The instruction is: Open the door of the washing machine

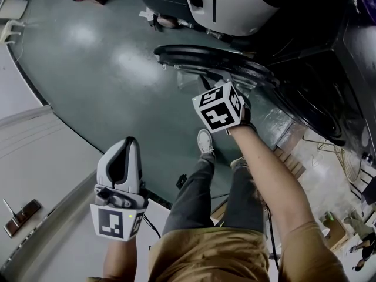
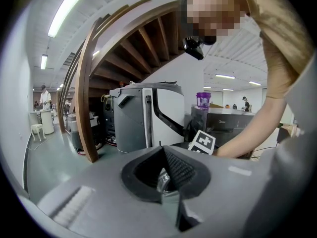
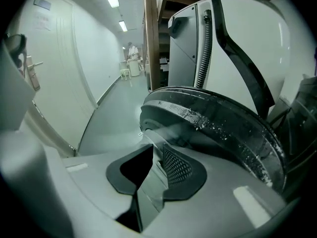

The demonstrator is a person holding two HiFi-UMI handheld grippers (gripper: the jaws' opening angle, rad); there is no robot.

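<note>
The round dark washing machine door (image 1: 200, 57) stands swung out from the dark washing machine (image 1: 329, 69), over the green floor. My right gripper (image 1: 230, 86), with its marker cube, reaches down to the door's near rim. In the right gripper view the door (image 3: 223, 128) fills the right side and its rim runs in between the jaws of my right gripper (image 3: 157, 155), which are shut on it. My left gripper (image 1: 130, 143) hangs at the lower left, far from the door, shut with nothing in it (image 2: 164, 165).
A big white and grey machine (image 1: 235, 4) stands right behind the door. A pale wall with a door handle (image 1: 20, 213) runs along the left. My legs and shoes (image 1: 204, 141) are just under the door. A wooden stair (image 2: 86, 93) rises further off.
</note>
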